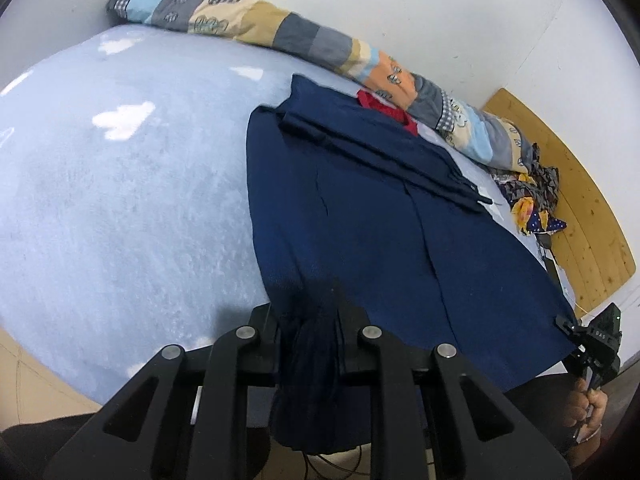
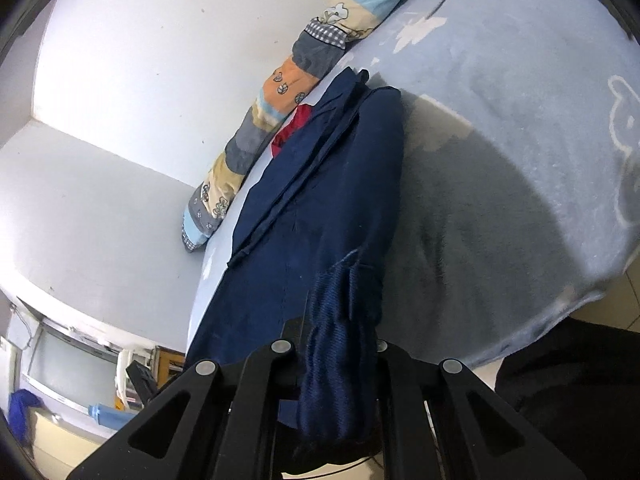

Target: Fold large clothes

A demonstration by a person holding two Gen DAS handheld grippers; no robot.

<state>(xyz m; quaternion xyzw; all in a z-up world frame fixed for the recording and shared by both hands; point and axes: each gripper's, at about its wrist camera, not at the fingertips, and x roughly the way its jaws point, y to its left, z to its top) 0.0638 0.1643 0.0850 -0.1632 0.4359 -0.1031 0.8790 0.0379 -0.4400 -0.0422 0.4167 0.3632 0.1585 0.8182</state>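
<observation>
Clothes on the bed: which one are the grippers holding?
The navy garment. Both the left gripper and right gripper pinch its near edge; the colourful heap lies untouched far away.

Pale blue bed (image 1: 120, 200) bears navy garment (image 1: 380, 216) and patchwork quilt (image 1: 280, 36)

Bright, even light; fisheye warp at edges; soft shadow on blanket (image 2: 500, 208).

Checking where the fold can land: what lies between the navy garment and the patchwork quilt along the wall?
A red cloth sits there at the navy garment's far end, against the patchwork quilt; beside it, bare blue blanket. Both wrist views show it.
</observation>
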